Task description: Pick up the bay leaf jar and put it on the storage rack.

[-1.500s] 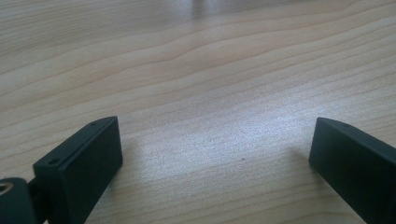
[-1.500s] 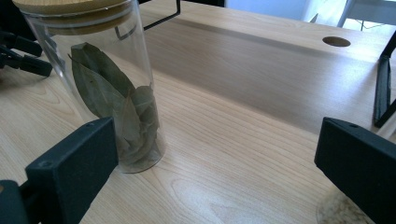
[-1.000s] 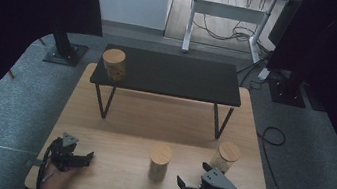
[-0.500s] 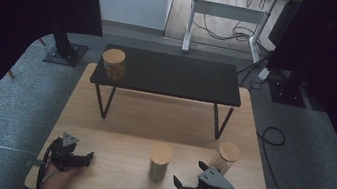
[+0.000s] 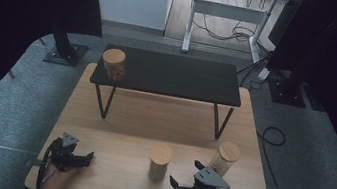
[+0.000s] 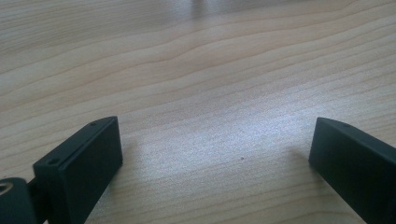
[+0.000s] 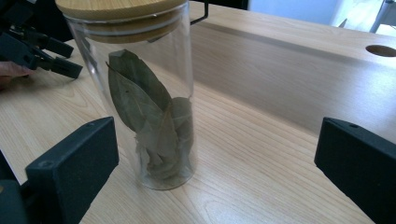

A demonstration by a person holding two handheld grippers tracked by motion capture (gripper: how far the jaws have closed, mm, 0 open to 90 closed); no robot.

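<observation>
Three lidded jars, one [image 5: 114, 64] on the black shelf's [image 5: 179, 78] left end, two [image 5: 159, 162] [image 5: 224, 158] near the tabletop's [image 5: 127, 118] front edge, left gripper [image 5: 83, 157] and right gripper [image 5: 173, 188] both spread wide, empty.

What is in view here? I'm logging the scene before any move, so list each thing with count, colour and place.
Jar of leaves: one, clear glass with a wooden lid, near edge of the table, middle; in the right gripper view it stands between the open jaws, untouched.
Second jar: one, clear with wooden lid, near right of the table.
Third jar: one, clear with wooden lid, left end of the shelf.
Shelf: one, black, on thin legs, far half of the table.
Table: one, light wood.
Desk: one, white legs, far background.
Left hand-held gripper: black, near left, jaws open over bare wood.
Right hand-held gripper: black, near right, jaws open.
</observation>
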